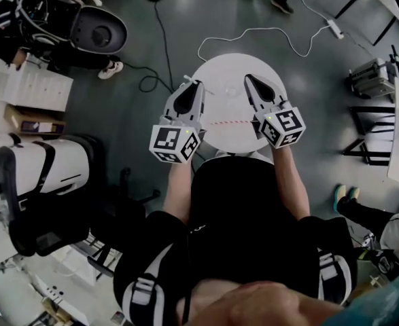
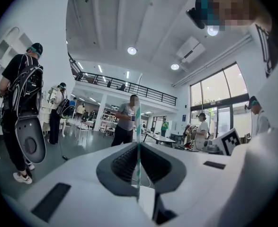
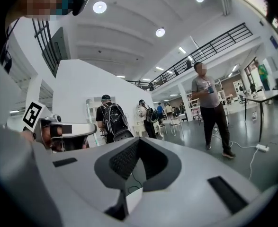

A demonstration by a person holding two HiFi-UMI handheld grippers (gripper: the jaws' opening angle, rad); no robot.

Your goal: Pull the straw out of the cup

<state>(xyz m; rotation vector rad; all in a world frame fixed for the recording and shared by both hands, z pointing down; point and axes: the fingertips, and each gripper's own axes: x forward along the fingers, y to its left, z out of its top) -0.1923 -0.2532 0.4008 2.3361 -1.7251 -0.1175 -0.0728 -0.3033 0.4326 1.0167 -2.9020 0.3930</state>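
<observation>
The left gripper (image 2: 139, 145) is pinching the thin straw (image 2: 138, 122) upright, while the right gripper (image 3: 139, 140) is sitting clenched and empty. The straw is probably handling light and crushable, so gentle mid-shaft pressure suits it.

Striped paper straw (image 2: 138, 126), glossy floor (image 1: 185, 12)

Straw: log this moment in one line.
straw: clamped in left claw | right claw: shut, empty | cup: not in view

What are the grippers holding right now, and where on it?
Left gripper pinches the striped straw by its lower part; right gripper holds nothing.
</observation>
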